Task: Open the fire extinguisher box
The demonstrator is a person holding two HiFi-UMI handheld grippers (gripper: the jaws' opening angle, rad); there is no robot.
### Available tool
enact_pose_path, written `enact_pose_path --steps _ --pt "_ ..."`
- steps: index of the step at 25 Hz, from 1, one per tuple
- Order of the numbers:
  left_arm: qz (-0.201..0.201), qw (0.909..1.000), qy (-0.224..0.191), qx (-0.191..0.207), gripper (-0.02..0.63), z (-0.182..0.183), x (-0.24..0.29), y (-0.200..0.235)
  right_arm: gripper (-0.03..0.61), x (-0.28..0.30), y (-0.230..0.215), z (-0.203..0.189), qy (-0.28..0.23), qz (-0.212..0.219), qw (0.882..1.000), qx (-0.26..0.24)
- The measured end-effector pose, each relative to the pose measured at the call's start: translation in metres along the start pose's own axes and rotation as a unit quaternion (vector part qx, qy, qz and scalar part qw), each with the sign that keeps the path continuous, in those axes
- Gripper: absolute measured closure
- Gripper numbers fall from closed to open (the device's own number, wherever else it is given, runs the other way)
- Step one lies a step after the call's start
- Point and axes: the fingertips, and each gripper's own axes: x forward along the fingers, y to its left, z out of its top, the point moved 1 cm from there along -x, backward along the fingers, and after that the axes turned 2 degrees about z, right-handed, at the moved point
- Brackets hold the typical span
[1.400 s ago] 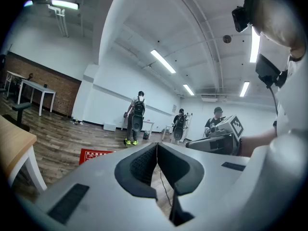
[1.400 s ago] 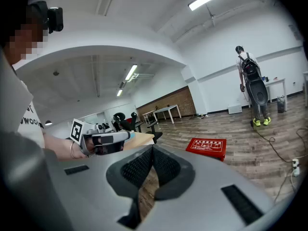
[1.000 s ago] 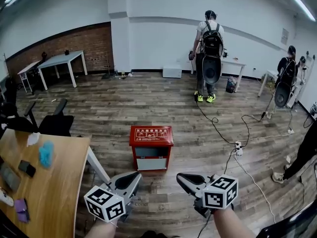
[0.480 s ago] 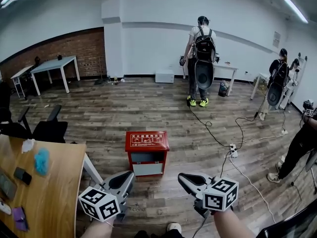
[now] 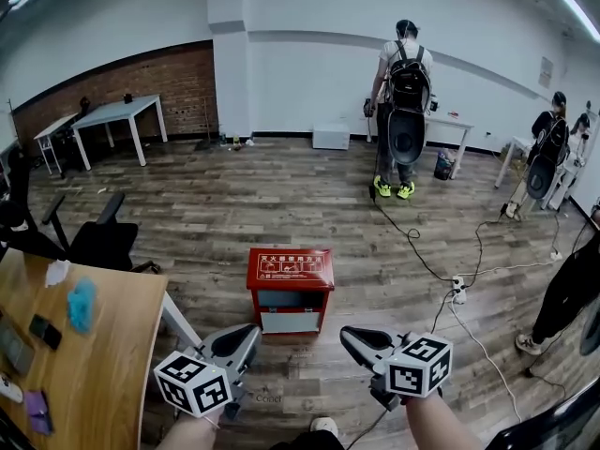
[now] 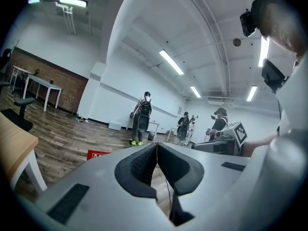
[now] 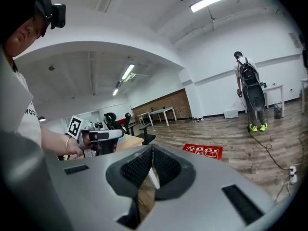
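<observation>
The wooden plank floor (image 5: 234, 204) is running across the whole room. A wooden desk (image 5: 103, 345) is occupying the lower left corner of the head view. The fire extinguisher box (image 5: 290, 289) is standing upright on the floor, near the desk's white leg, with its red printed top lying flat on the body and a pale panel facing the person. The box is sitting ahead of both claws, between the lines along which they are pointing, and apart from each. The left claw (image 5: 251, 330) is hanging below and to the left of the box, its jaws pressing together with nothing between them. In its own view the box (image 6: 98, 154) is showing low, to the left of the closed tips (image 6: 157, 146). The right claw (image 5: 349, 334) is hanging below and to the right of the box, likewise closed and empty. From there the box (image 7: 202, 151) is appearing to the right of the joined tips (image 7: 152, 148). A blue item (image 5: 81, 305) is lying on the desk.
</observation>
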Motion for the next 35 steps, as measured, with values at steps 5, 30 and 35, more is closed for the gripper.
enact_pose_path --steps 5,30,35 --pt "0.009 0.9999 0.011 -0.001 0.606 -0.002 0.041 0.007 0.568 0.002 -0.043 0.014 0.001 0.001 1.000 0.005" --pt "0.096 0.9925 -0.015 -0.073 0.606 0.007 0.127 0.061 0.568 0.022 -0.194 0.038 0.003 0.029 0.999 0.035" --pt "0.103 0.9935 0.002 -0.047 0.606 0.010 0.140 0.064 0.568 0.026 -0.203 0.041 0.005 0.038 0.999 0.027"
